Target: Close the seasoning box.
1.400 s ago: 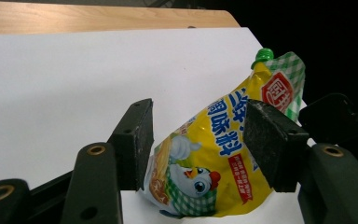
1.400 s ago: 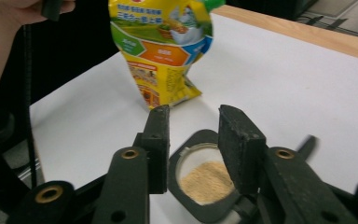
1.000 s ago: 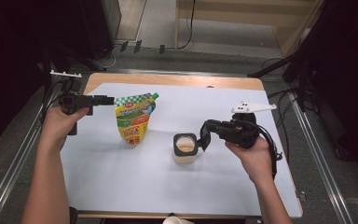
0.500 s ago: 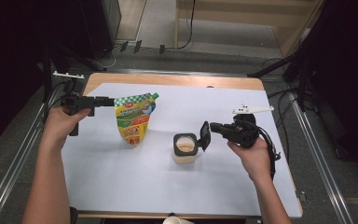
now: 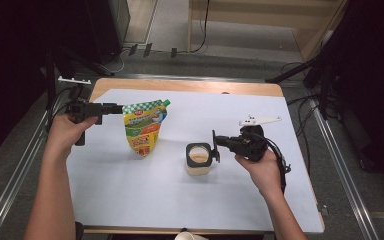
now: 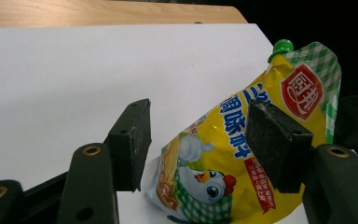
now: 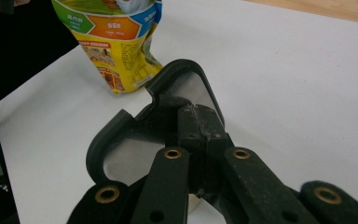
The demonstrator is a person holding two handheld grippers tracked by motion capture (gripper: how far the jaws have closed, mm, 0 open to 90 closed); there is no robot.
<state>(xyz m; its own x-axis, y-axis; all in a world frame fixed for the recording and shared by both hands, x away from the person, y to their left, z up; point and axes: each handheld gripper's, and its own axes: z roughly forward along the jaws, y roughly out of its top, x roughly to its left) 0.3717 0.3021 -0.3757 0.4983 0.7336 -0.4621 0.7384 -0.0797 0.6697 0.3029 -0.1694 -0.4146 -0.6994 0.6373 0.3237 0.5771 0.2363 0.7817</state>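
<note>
Black plastic, rigid and thin, makes up the lid point(image 5: 211, 146) that the right gripper point(image 5: 217, 145) pinches by its edge in the high view, holding it upright just beside the open jar point(image 5: 198, 159) at the desk's point(image 5: 280, 200) centre. The jar is a squat translucent tub with pale contents, probably light, and easy to tip if nudged at the rim. At about ten o'clock from it stands a yellow sauce pouch point(image 5: 144, 126): soft, glossy film, slippery and floppy, best taken near its stiffer top seam. The left gripper point(image 5: 119, 107) sits at that pouch's upper left corner.

From the left gripper view, the left gripper's rough black pads point(image 6: 133, 144) stand spread, with the pouch point(image 6: 242, 154) lying beyond them at about two o'clock; its green screw cap point(image 6: 282, 45) is hard and small.

In the right gripper view, the right gripper's jaws are pressed together on the lid's point(image 7: 135, 140) flat rim, a firm, stiff hold. The lid's inner face looks smooth and greyish, though blur makes its finish uncertain.
</note>
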